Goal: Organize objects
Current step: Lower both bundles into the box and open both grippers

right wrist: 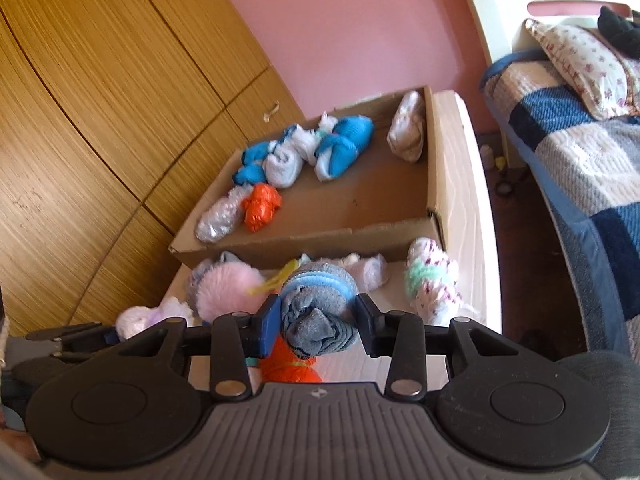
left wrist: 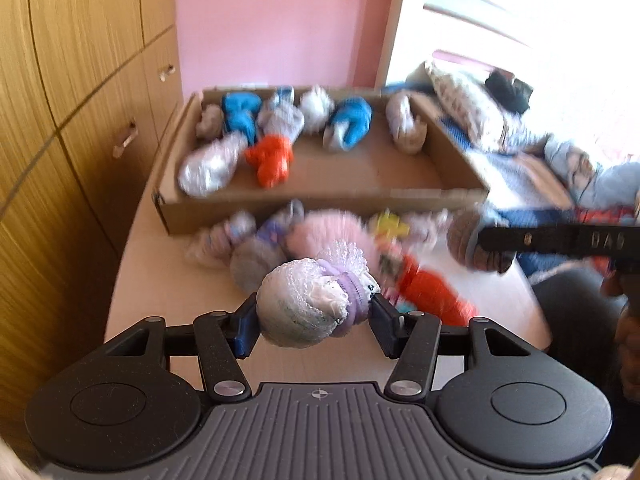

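Left tool (left wrist: pixel 314 314): gripping a white-and-lilac sock ball (left wrist: pixel 308 304) between its pads, low centre of the left view, clear of the desk (left wrist: pixel 168 280).
Right tool (right wrist: pixel 316 320): clamping a grey-blue sock ball (right wrist: pixel 316 312), lower centre of the right view, over the loose pile.
Box (left wrist: pixel 320 204): a shallow cardboard tray sitting at the far end of the desk, middle of both views, filling from its upper-left corner.
Already in the box: blue rolls (right wrist: pixel 344 140), white rolls (right wrist: pixel 284 164), an orange ball (right wrist: pixel 262 206), a silvery roll (right wrist: pixel 220 220), and one pale roll (right wrist: pixel 408 128) lying apart at the upper right.
Waiting on the desk: a pink fluffy ball (right wrist: pixel 228 292), an orange roll (left wrist: pixel 436 292), a green-and-white speckled roll (right wrist: pixel 432 280), and several pale balls, all lying just in front of the box's near wall.
Progress: seeming to be roughly halfway; about as many balls are lying outside as inside, and much of the box floor is showing bare.
Step in hand: both held balls are probably heading for the box.
Remaining: placing these two, then clearing the row by the wall.
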`<state>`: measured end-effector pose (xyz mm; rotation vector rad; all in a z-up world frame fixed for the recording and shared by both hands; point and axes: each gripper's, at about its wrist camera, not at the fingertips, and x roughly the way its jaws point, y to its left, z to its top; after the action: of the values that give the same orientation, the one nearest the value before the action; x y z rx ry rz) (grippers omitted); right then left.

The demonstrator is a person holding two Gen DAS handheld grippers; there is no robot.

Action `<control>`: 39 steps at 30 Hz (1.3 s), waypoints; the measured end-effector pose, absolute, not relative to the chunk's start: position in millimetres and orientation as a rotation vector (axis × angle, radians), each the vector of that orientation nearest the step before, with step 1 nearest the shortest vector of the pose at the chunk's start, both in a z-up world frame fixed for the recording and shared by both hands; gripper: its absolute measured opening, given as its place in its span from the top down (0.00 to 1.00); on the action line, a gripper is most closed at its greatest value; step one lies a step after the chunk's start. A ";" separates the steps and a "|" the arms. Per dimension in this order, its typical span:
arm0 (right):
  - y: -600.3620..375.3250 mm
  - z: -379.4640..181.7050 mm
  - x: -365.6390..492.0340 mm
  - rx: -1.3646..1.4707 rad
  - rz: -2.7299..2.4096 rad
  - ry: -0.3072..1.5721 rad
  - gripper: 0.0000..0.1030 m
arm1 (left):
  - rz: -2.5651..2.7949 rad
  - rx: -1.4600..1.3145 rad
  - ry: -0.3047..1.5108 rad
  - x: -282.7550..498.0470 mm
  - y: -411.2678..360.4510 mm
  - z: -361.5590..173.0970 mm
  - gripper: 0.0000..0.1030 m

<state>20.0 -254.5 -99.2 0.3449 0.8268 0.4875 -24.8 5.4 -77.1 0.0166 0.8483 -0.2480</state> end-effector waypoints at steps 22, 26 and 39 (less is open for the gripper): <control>-229.5 -68.6 147.5 0.209 0.515 0.802 0.64 | -0.274 0.080 0.903 160.1 -48.0 -80.7 0.39; -218.0 -92.2 169.2 0.185 0.514 0.871 0.64 | -0.290 0.148 0.945 171.6 -55.4 -105.2 0.40; -196.0 -109.7 185.8 0.095 0.517 0.912 0.64 | -0.250 0.196 0.976 188.4 -45.4 -127.3 0.27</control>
<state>185.8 -196.0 -109.7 0.0952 0.9123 0.5168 188.4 -45.4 -127.3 0.1964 0.9761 -0.2502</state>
